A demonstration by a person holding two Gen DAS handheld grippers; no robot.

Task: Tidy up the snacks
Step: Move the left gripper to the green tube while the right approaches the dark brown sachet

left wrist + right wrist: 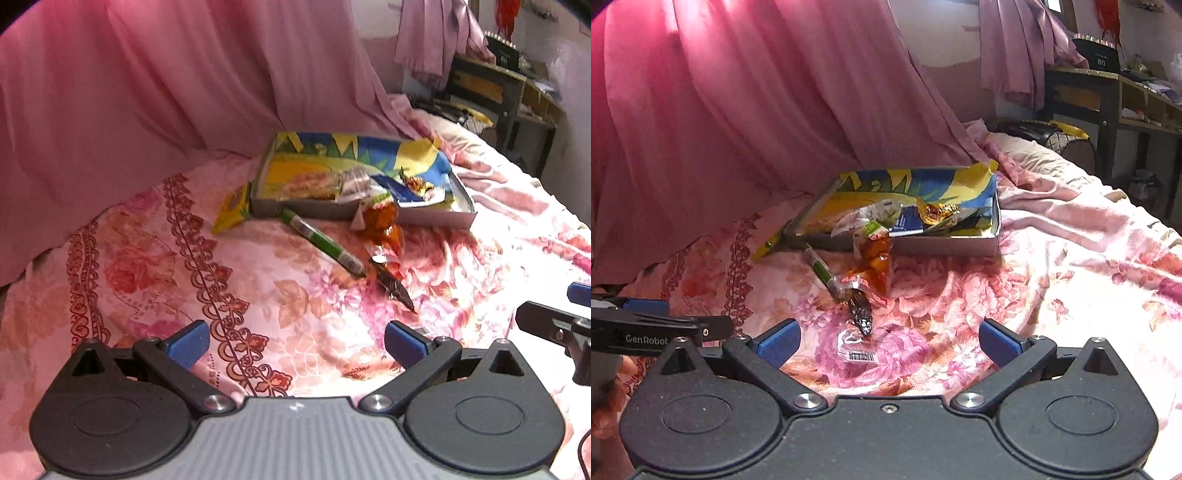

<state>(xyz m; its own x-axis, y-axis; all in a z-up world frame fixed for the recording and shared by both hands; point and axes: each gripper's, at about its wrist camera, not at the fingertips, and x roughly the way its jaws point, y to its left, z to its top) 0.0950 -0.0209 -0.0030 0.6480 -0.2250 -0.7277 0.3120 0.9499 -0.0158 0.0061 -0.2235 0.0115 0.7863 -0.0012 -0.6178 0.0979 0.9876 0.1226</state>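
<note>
Floral bedspread [258, 295]; both grippers level, jaws spread, empty.

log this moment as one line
left tool open, empty | right tool open, empty | green stick pack, orange packet on floral bedsheet outside box

Pink floral bedsheet [332, 332], plain pink curtain [147, 92], green stick packet [321, 242], amber wrapper [384, 225], blue-yellow patterned box [369, 218].

A shallow box [945, 246] holds snack packets; a green stick [321, 242] and amber wrapper [384, 225] lie before it.
</note>
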